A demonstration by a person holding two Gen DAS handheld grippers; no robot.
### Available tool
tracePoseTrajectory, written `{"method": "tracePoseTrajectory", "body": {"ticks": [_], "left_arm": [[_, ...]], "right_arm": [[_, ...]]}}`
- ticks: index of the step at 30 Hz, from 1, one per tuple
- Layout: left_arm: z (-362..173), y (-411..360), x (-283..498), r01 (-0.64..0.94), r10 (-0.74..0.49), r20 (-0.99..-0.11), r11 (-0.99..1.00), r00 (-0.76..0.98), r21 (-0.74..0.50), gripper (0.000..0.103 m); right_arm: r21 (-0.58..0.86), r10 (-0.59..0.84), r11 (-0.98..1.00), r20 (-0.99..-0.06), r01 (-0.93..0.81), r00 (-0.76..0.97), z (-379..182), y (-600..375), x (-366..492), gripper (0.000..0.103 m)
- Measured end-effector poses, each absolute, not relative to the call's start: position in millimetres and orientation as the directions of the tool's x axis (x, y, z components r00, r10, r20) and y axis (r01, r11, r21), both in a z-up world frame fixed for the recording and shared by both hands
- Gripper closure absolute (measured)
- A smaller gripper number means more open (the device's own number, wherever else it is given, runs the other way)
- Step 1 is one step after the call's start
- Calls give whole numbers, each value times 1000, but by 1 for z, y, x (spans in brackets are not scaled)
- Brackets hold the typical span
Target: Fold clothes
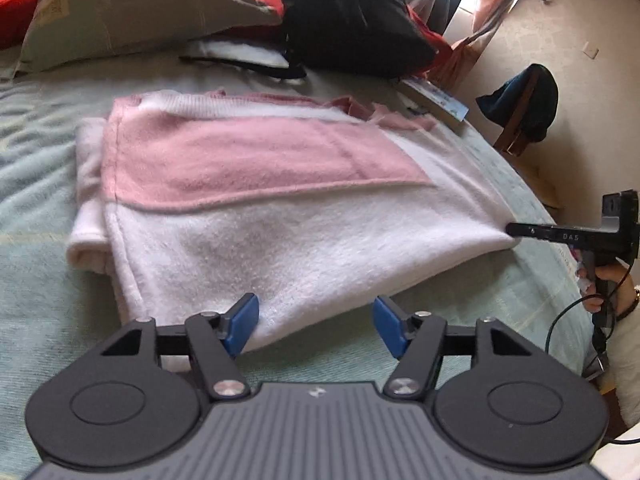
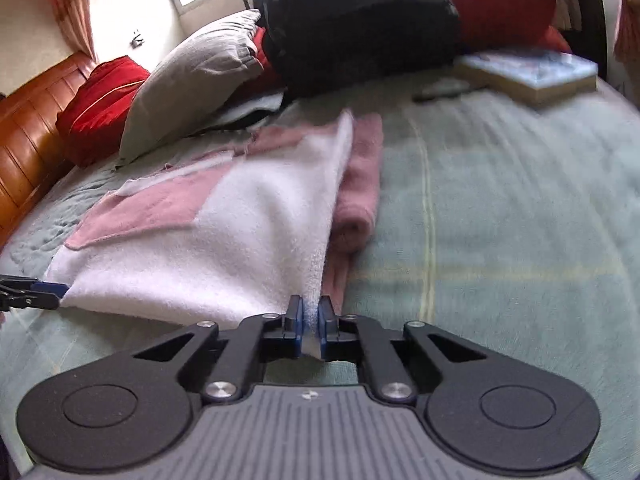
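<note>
Right now I have the pink and white garment (image 1: pixel 256 200) lying partly folded on the pale green bedspread (image 1: pixel 36 184), toward the middle of the bed, with a pink panel laid over the white part. My left gripper (image 1: pixel 316 322) has its blue pads spread wide, and the near white edge of the garment sits between them without being pinched; the left pad (image 1: pixel 242 322) is just against the fabric, the other pad apart from it. My right gripper (image 2: pixel 311 330) has its pads drawn close together on a white corner of the garment, which runs up between them; from the left wrist view I see that same gripper (image 1: pixel 516 229) at the garment's right corner, near the bed's right edge, with a hand (image 1: pixel 610 290) on its handle. In the right wrist view a rolled pink part (image 2: pixel 358 200) lies just beside the white fold. Beyond the garment, toward the far edge of the bed, are a grey pillow (image 1: pixel 132 4), a black bag (image 1: pixel 344 12) and a book (image 2: pixel 532 74). A wooden headboard (image 2: pixel 28 136) stands at the bed's head, with a red cushion (image 2: pixel 100 100) against it.
</note>
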State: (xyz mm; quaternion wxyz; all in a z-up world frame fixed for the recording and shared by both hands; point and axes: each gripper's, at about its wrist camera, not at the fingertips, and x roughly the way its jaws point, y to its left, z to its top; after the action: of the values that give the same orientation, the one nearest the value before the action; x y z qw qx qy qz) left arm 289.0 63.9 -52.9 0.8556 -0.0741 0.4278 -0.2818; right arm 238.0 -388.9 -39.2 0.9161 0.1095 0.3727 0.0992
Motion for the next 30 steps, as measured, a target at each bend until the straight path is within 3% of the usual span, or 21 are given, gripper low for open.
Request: {"method": "tracePoseTrajectory", "body": {"ticks": [5, 12, 16, 21, 23, 28, 30], "left_arm": [[-33, 42, 296, 472, -531, -672, 831, 515, -295, 38], [-53, -14, 299, 533, -481, -717, 827, 504, -179, 37], [-61, -8, 280, 546, -445, -731, 829, 518, -117, 37], [-39, -1, 280, 547, -475, -689, 826, 548, -135, 33], [-38, -1, 287, 536, -487, -688, 827, 538, -167, 33], [-58, 21, 290, 448, -415, -749, 876, 516, -176, 33], [-56, 30, 283, 440, -389, -755, 885, 527, -149, 33]], "right_arm": [[163, 251, 968, -606, -191, 755, -4, -347, 245, 84], [-8, 215, 951, -700, -308, 681, -45, -269, 269, 78], [23, 230, 953, -705, -302, 671, -51, -280, 248, 76], [36, 222, 965, -645, -261, 732, -30, -303, 246, 59], [35, 206, 971, -632, -238, 747, -26, -311, 248, 57], [46, 182, 978, -652, -201, 736, -27, -331, 246, 58], [50, 172, 981, -660, -187, 731, -27, -339, 246, 49]]}}
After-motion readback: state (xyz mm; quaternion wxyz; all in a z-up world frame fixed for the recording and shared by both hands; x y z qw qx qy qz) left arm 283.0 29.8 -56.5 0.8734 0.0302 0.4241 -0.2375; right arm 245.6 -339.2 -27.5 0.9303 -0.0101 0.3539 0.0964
